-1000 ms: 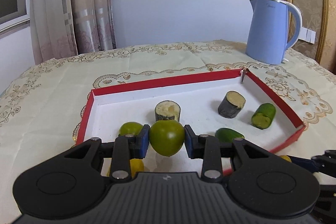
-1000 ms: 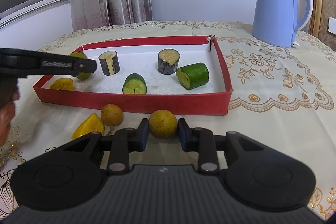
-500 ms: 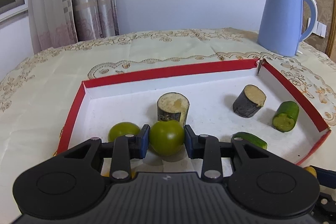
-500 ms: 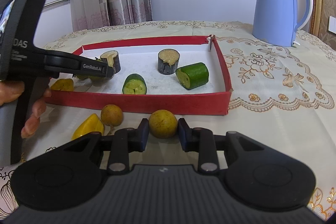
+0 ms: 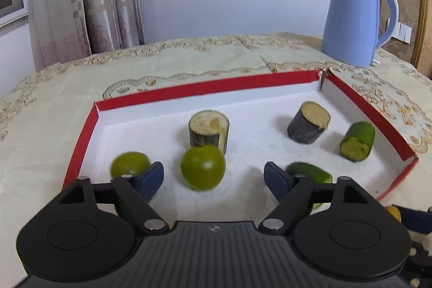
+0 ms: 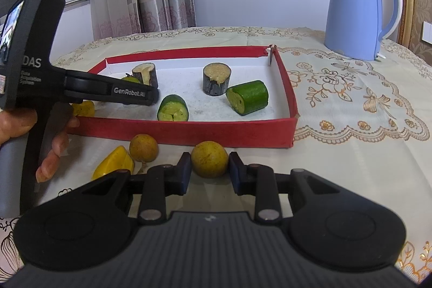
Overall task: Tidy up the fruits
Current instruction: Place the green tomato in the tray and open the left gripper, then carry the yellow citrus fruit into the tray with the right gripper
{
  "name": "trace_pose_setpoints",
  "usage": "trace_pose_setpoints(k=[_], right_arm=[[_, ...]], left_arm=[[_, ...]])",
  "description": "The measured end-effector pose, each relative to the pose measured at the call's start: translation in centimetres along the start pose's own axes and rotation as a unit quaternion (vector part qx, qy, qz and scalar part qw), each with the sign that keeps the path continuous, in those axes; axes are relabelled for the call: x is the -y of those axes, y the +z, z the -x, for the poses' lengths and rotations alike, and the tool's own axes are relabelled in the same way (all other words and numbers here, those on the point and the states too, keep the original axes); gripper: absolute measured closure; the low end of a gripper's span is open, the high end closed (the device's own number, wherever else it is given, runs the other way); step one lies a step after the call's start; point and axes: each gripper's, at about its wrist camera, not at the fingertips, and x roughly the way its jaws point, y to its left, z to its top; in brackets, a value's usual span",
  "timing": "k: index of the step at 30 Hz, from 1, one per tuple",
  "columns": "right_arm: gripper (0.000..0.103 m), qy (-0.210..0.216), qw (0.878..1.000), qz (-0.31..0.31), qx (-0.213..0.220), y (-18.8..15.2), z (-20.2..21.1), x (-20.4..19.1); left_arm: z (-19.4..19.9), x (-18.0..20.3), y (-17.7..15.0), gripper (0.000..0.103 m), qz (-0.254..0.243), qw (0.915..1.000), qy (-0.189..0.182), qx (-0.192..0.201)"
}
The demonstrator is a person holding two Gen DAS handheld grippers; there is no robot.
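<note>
My left gripper [image 5: 213,177] is spread wide w/ the green fruit [image 5: 203,167], blurred, loose between its fingers in the red tray [image 5: 81,142]. Right gripper [image 6: 210,173] brackets the yellow fruit [image 6: 209,159] on the counter [image 6: 351,153] near the tray; can't tell if it's touching. Another green fruit [image 5: 129,163] partly hidden, left.

Left gripper [image 5: 213,177]: its jaws, clamped on the green tomato [image 5: 203,167] a second ago, spread wide apart.
Green tomato: it came free of both pads and lay in the red tray [image 5: 205,87], just in front of the upright dark cut piece [image 5: 209,132].
Left gripper position: it moved forward over the tray, and the right wrist view showed its body [image 6: 32,82] come in from the left.
</note>
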Motion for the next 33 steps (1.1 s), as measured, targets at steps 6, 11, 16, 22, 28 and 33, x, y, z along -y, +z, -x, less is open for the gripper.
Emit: trace_pose_setpoints(k=[6,11,16,22,28,33], right_arm=[[0.074,-0.001,1.0,0.002,0.0,0.0,0.0,0.0],[0.074,-0.003,1.0,0.005,0.0,0.0,0.0,-0.1],[0.075,-0.005,1.0,0.007,-0.001,0.0,0.0,-0.1],[0.075,-0.006,1.0,0.009,-0.001,0.0,0.0,-0.2],[0.075,-0.011,1.0,0.016,-0.001,0.0,0.1,-0.4],[0.075,-0.008,1.0,0.011,0.0,0.0,0.1,-0.3]], left_arm=[[1.9,-2.4,-0.9,0.021,0.054,0.9985,-0.003,0.006],[4.3,-6.2,-2.8,0.021,0.133,0.9907,-0.014,0.026],[7.2,-6.6,-4.4,0.019,0.12,0.9906,-0.017,0.064],[9.1,-5.5,-5.8,0.016,0.068,0.9931,-0.016,0.094],[9.0,-5.9,-5.9,0.012,0.076,0.9917,-0.034,0.097],[9.0,-6.4,-6.1,0.011,0.09,0.9896,-0.046,0.102]])
